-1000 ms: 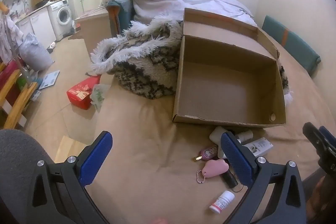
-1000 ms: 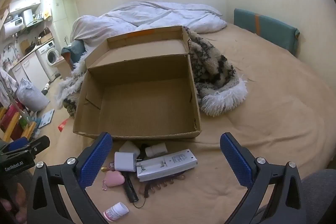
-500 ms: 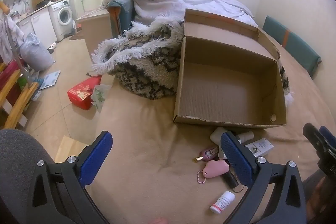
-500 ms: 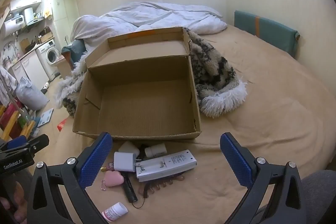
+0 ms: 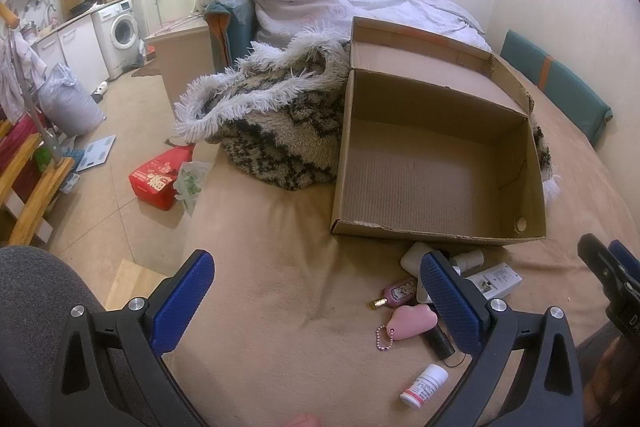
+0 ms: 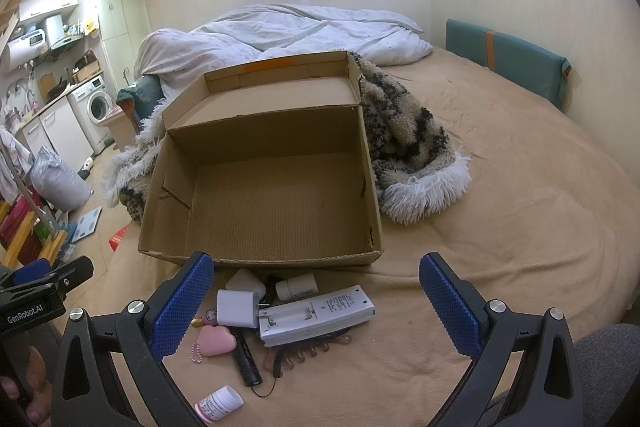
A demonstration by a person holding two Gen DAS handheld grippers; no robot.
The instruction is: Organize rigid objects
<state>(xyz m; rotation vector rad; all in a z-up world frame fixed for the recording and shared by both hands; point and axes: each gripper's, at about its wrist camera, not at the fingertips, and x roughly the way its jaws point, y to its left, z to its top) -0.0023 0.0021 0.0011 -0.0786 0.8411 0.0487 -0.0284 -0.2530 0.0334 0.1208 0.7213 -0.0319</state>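
The right gripper (image 6: 316, 303) is spread wide and holds nothing; it hangs above the small things on the bed (image 6: 520, 227). The left gripper (image 5: 316, 303) is also spread wide and empty, a little to the left of the same pile.

Just under the right gripper lie a white remote control (image 6: 316, 315) with its battery cover off, a white charger (image 6: 237, 308), a pink heart keychain (image 6: 216, 342), a black flashlight (image 6: 247, 361), a brown comb-like thing (image 6: 308, 349) partly under the remote, and two small white bottles: one (image 6: 298, 286) near the box, one (image 6: 219, 403) nearest to the camera. A little purple bottle (image 5: 396, 291) shows better in the left view.

Behind them, touching the pile's far side, stands the open cardboard box (image 6: 168, 227). Its inside is bare.

So I judge the task is at its very beginning: nothing is put in the box yet, and all the things wait on the bed. A fluffy blanket (image 6: 412, 155) lies behind the box.
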